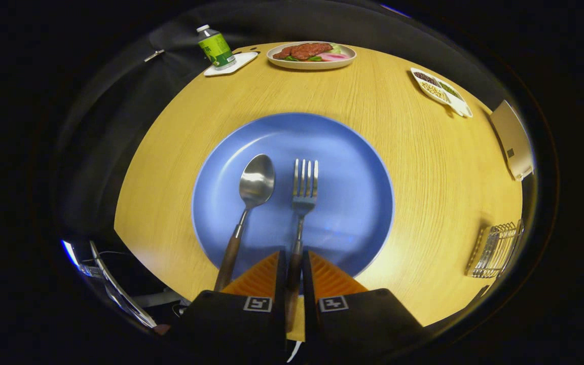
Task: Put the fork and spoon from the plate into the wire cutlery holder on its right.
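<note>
Pale wooden table [398, 152] with a rounded edge carries all the things, and dark cloth hangs behind it. On the middle of the table, just ahead of the fingers, lies a round blue plate [353, 192]. On this plate two pieces of cutlery lie side by side, apart from each other, with their heads pointing away from the gripper: a steel spoon with a brown wooden handle [255, 185] on the left, and a steel fork with a brown wooden handle [304, 187] on the right. The gripper [293, 268] is low over the near rim of the plate, and its two fingers stand close on both sides of the fork handle; they seem to pinch it, with almost no gap left. The spoon handle passes just beside the left finger and is not between the fingers. Well to the right of the plate, near the table edge, stands the silver wire cutlery holder [495, 251]. At the far side of the table I see a green plastic bottle with a white cap [215, 46] on a white square coaster [236, 65], an oval cream plate with meat and vegetables [311, 55], and a white divided dish with beans and seeds [440, 91]. A beige flat object [512, 139] lies at the far right edge.
</note>
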`<state>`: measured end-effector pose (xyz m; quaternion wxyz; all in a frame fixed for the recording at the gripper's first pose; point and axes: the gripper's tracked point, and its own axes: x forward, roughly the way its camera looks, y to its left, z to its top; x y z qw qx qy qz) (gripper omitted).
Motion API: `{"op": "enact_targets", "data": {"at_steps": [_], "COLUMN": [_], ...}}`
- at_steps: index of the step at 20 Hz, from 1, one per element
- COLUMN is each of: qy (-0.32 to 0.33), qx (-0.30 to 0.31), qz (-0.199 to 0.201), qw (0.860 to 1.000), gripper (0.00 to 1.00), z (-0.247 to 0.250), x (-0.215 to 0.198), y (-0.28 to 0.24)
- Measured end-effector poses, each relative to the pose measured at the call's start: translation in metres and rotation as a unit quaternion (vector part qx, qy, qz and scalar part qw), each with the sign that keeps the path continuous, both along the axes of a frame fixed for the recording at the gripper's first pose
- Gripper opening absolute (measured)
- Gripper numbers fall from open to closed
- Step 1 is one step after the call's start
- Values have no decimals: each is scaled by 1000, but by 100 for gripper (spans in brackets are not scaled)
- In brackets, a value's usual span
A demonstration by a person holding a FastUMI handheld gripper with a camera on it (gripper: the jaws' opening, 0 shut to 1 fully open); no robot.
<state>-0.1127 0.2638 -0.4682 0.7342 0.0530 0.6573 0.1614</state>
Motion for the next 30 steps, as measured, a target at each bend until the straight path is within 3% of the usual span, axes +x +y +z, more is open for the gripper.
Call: {"op": "enact_targets", "data": {"at_steps": [1, 2, 8, 12, 18, 26, 30], "qy": [2, 4, -30, -62, -96, -24, 49], "qx": [12, 19, 51, 82, 82, 10, -44], "qz": [-9, -12, -50, -52, -36, -24, -19], "qw": [1000, 1000, 997, 993, 991, 999, 998], "gripper": [19, 12, 10, 9, 9, 9, 9], "z": [-3, 2, 28, 73, 131, 152, 141], "x": [1, 3, 22, 33, 39, 16, -3], "y": [4, 3, -14, -40, -117, -267, -332]}}
